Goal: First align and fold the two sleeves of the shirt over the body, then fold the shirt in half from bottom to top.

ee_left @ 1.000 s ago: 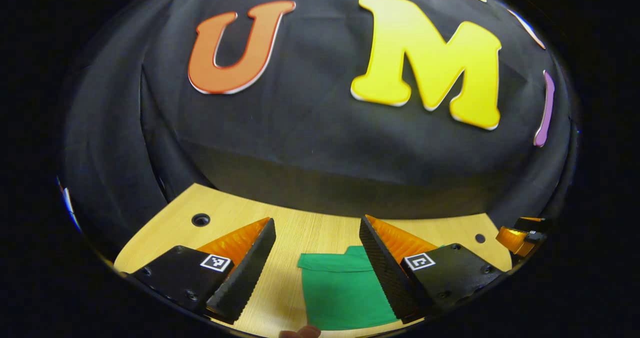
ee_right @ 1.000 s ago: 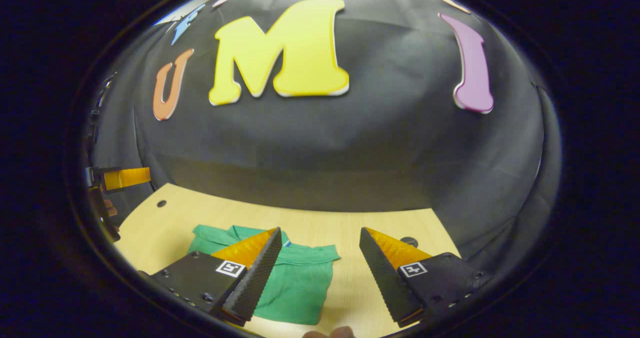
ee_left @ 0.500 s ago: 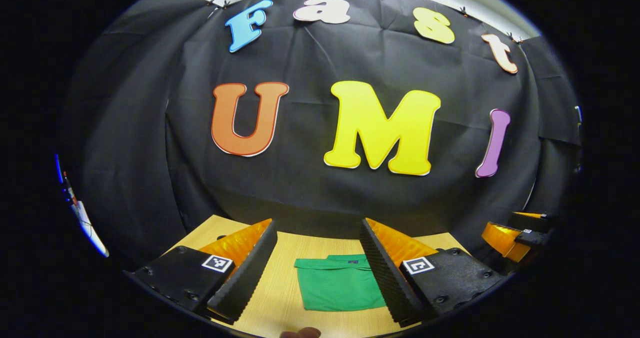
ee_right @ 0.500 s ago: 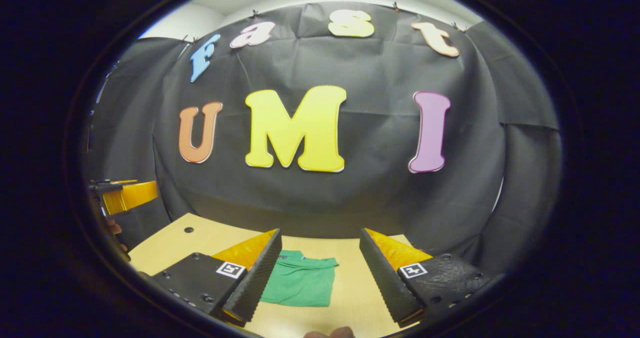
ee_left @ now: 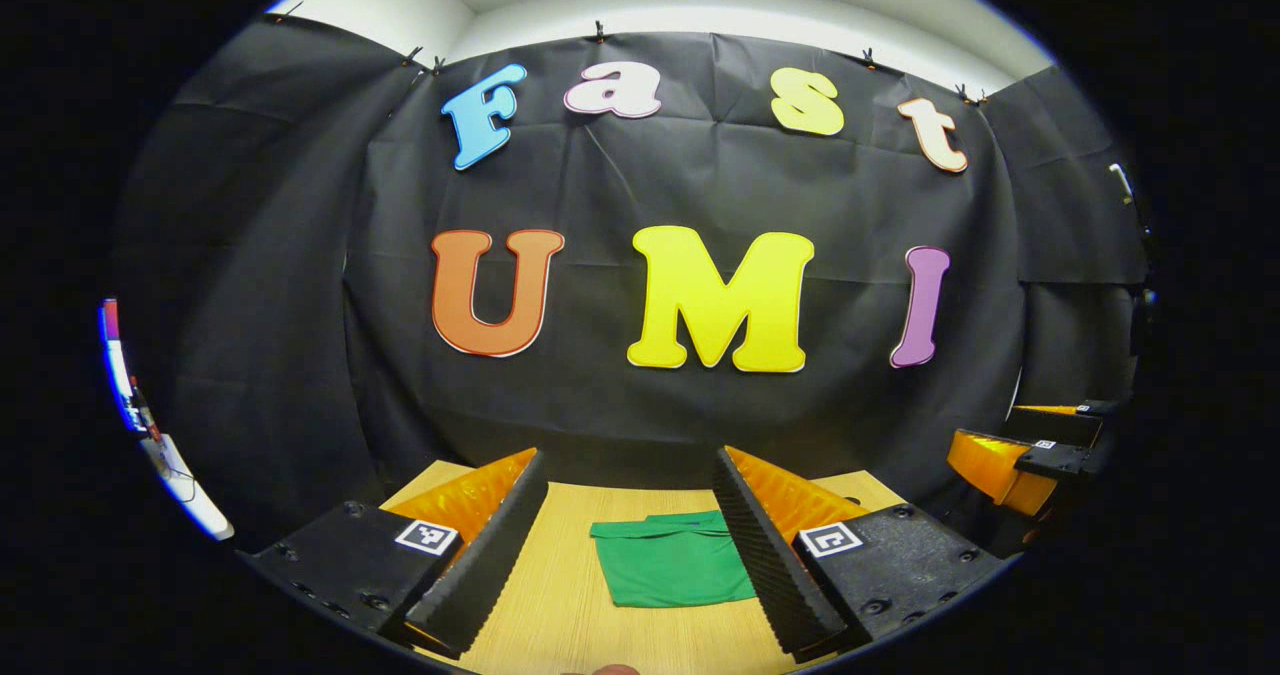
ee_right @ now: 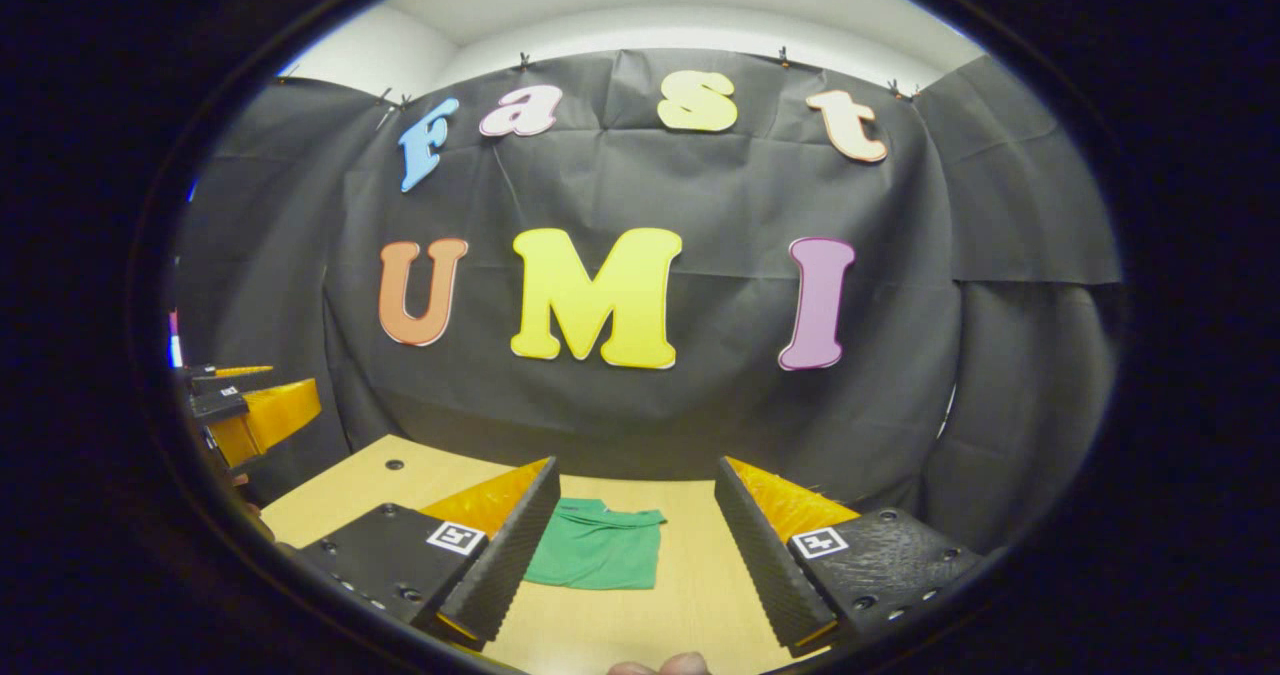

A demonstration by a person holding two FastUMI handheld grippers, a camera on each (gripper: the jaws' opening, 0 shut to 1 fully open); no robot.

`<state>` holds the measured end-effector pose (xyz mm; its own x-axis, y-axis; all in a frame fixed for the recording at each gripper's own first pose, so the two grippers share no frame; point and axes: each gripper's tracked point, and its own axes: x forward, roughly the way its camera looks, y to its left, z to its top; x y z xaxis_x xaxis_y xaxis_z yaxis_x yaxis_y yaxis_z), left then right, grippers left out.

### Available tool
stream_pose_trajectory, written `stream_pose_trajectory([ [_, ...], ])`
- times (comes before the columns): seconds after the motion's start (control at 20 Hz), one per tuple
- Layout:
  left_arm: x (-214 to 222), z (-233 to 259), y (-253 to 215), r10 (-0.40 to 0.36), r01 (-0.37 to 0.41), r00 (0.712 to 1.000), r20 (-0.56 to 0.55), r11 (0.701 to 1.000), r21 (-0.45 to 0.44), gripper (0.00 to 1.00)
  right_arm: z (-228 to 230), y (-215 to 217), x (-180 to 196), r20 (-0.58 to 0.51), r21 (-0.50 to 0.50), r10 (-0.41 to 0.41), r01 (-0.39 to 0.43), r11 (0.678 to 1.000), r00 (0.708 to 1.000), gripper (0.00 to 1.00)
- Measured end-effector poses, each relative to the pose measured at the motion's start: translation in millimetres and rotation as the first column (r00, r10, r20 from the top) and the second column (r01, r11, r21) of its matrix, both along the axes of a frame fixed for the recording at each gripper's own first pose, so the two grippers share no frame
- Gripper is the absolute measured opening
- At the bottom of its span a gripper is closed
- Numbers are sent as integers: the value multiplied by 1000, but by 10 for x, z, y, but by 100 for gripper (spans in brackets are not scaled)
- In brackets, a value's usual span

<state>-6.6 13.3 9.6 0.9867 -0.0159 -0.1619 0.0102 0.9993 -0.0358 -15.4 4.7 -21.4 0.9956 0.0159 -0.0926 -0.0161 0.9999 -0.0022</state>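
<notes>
A green shirt (ee_left: 668, 563) lies folded into a small flat rectangle on the wooden table (ee_left: 570, 615). In the left gripper view my left gripper (ee_left: 625, 545) hangs open above and short of the shirt, with nothing between its fingers. The right gripper view has the same folded shirt (ee_right: 598, 553) lying ahead of my right gripper (ee_right: 634, 545), which is open and holds nothing. The shirt's collar edge faces the booth wall. The other gripper shows far off at the right edge of the left gripper view (ee_left: 1020, 450) and at the left edge of the right gripper view (ee_right: 250, 405).
The table (ee_right: 690, 595) ends at the black cloth wall behind the shirt. A small round hole (ee_right: 395, 464) sits in the tabletop at the far left. A fingertip (ee_right: 665, 666) shows at the bottom edge.
Both grippers have pulled back and up from the shirt, staying open. The shirt now looks smaller and farther off, and more of the wall shows.
</notes>
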Motion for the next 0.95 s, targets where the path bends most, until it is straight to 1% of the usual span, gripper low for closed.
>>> stream_pose_trajectory([
  [0.1, -45, 42, -8, 27, -27, 1000, 4, 1000, -4, 100, 49, 18, -49, 23, -25, 14, -13, 1000, 1000, 95],
  [0.15, -68, 73, -19, 35, -35, 999, 10, 999, -10, 100, 54, 38, -77, 25, -31, 23, -23, 999, 999, 97],
  [0.2, -83, 108, -55, 33, -33, 999, 17, 999, -14, 100, 66, 70, -95, 30, -33, 31, -30, 999, 999, 95],
  [0.35, -61, 167, -72, 34, -34, 999, 31, 999, 7, 98, 69, 94, -101, 35, -19, 43, -42, 999, 998, 97],
  [0.4, -59, 178, -105, 29, -30, 999, 35, 1000, 5, 96, 51, 94, -103, 32, -8, 46, -46, 999, 998, 95],
  [0.45, -48, 193, -142, 22, -23, 999, 36, 1000, 4, 100, 43, 95, -97, 30, -1, 46, -46, 999, 998, 95],
  [0.5, -60, 196, -153, 21, -21, 999, 38, 1000, 10, 100, 36, 76, -93, 27, 4, 43, -44, 999, 999, 95],
  [0.55, -49, 194, -182, 13, -14, 999, 38, 1000, 20, 100, 30, 67, -107, 25, 8, 43, -43, 999, 999, 97],
  [0.6, -41, 193, -209, 8, -9, 999, 40, 1000, 29, 100, 23, 51, -97, 24, 13, 41, -41, 999, 999, 95],
  [0.65, -33, 187, -229, 5, -6, 999, 37, 999, 35, 100, 20, 43, -89, 23, 17, 41, -41, 999, 999, 97],
  [0.7, -43, 180, -252, 4, -5, 999, 36, 999, 36, 100, 12, 30, -79, 23, 20, 40, -40, 999, 999, 95],
  [0.8, -47, 165, -307, -3, 2, 999, 33, 999, 32, 100, 8, 19, -65, 22, 21, 41, -41, 999, 999, 98],
  [0.95, -32, 171, -365, -12, 11, 999, 32, 999, 37, 100, 17, -4, -33, 25, 29, 42, -43, 999, 999, 98],
])
